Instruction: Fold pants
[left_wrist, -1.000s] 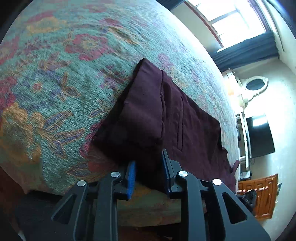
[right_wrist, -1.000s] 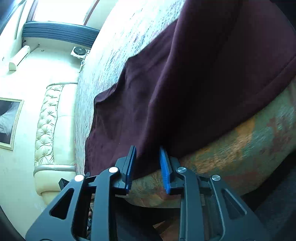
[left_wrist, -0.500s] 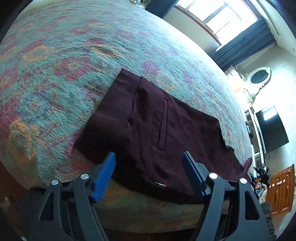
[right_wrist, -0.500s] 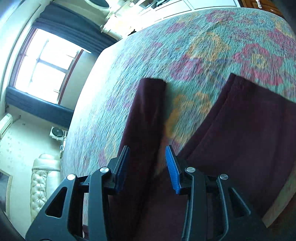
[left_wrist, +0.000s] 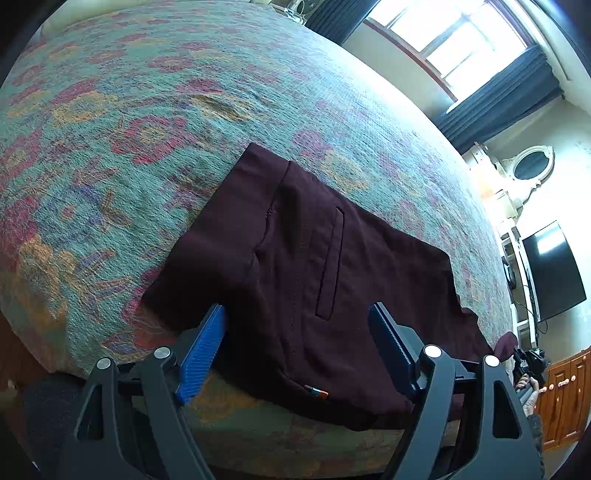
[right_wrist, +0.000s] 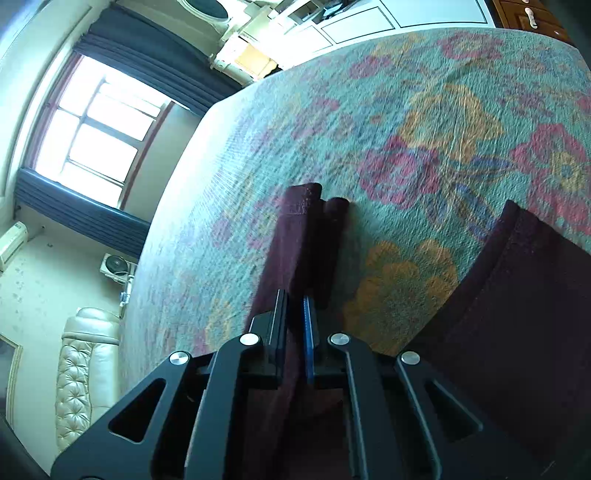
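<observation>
Pants (left_wrist: 314, 266) of dark maroon cloth lie flat on a bed (left_wrist: 147, 110), near its front edge, over a teal bedspread patterned with red and orange flowers. In the left wrist view the waist part is spread out, with a slit back pocket (left_wrist: 330, 262) showing and a small orange tag (left_wrist: 317, 392) at the hem that hangs over the bed's edge. The left gripper (left_wrist: 297, 350) hovers just above this cloth; its jaws have just been opening and stand wide apart, with the blue pads on either side of the fabric and not pressing on it.

In the right wrist view a narrow strip of the same maroon cloth, a pant leg (right_wrist: 299, 243), runs away from the camera across the bedspread and ends in a folded cuff. The right gripper (right_wrist: 295, 314) has its jaws closed on this leg; they have just been closing, and the fabric is pinched between the pads. The wider part of the pants lies at the lower right of that view, apart from the leg, with bare bedspread between them.

Beyond the bed are a window (left_wrist: 454, 40) with dark curtains, a wall television (left_wrist: 552, 273) and a padded cream headboard (right_wrist: 83, 373)
</observation>
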